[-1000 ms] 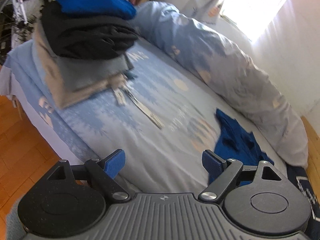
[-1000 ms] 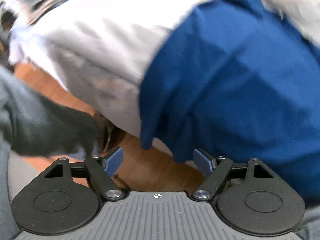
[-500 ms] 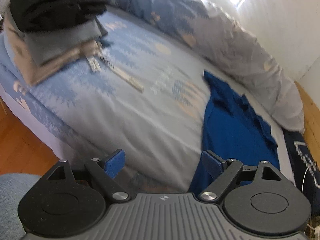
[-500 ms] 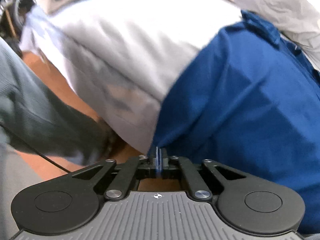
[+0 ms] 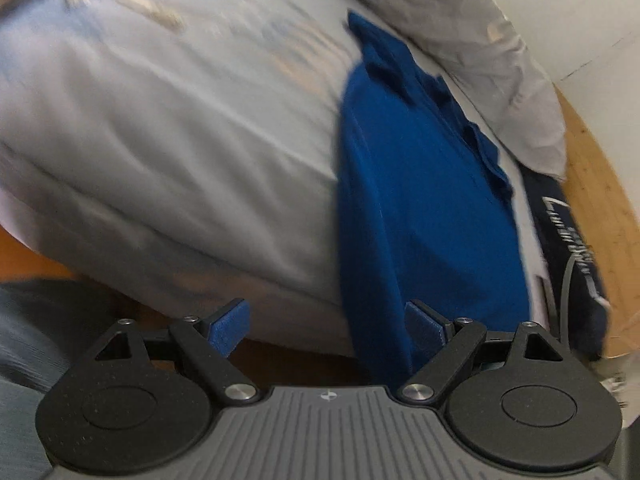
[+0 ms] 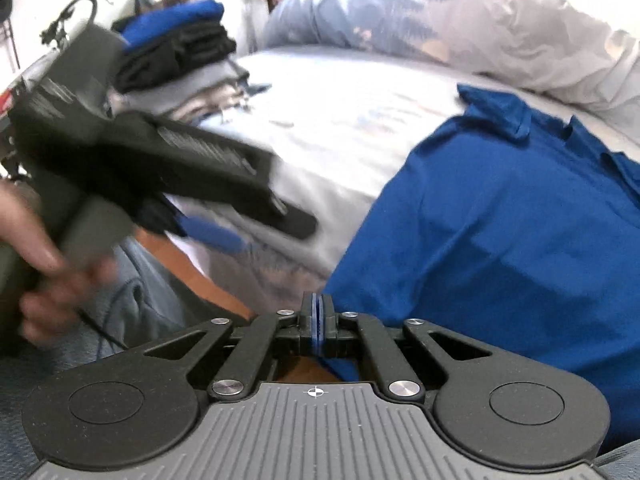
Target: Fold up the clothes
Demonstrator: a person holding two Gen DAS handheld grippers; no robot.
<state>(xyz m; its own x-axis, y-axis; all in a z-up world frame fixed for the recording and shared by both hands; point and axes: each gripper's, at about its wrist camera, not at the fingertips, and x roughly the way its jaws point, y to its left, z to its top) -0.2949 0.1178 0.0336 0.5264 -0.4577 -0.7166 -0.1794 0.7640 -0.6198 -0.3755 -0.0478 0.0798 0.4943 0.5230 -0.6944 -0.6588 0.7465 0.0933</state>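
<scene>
A blue shirt (image 5: 424,208) lies on the bed's pale blue sheet (image 5: 168,120) and hangs over the near edge. It also shows in the right wrist view (image 6: 500,232). My right gripper (image 6: 318,320) is shut on the shirt's lower left hem at the bed edge. My left gripper (image 5: 326,326) is open, its right finger against the hanging shirt edge, nothing between the pads. The left gripper also shows in the right wrist view (image 6: 224,236), off to the left of the shirt.
A stack of folded clothes (image 6: 180,56) sits at the far left of the bed. A bunched duvet (image 6: 480,32) lies along the far side. Wooden floor (image 5: 592,160) shows beyond and below the bed. A dark bag (image 5: 568,256) lies right of the shirt.
The right gripper shut on the shirt's hem and lifted its view. The left gripper swung down and right from the clothes stack toward the shirt's hanging edge, staying open.
</scene>
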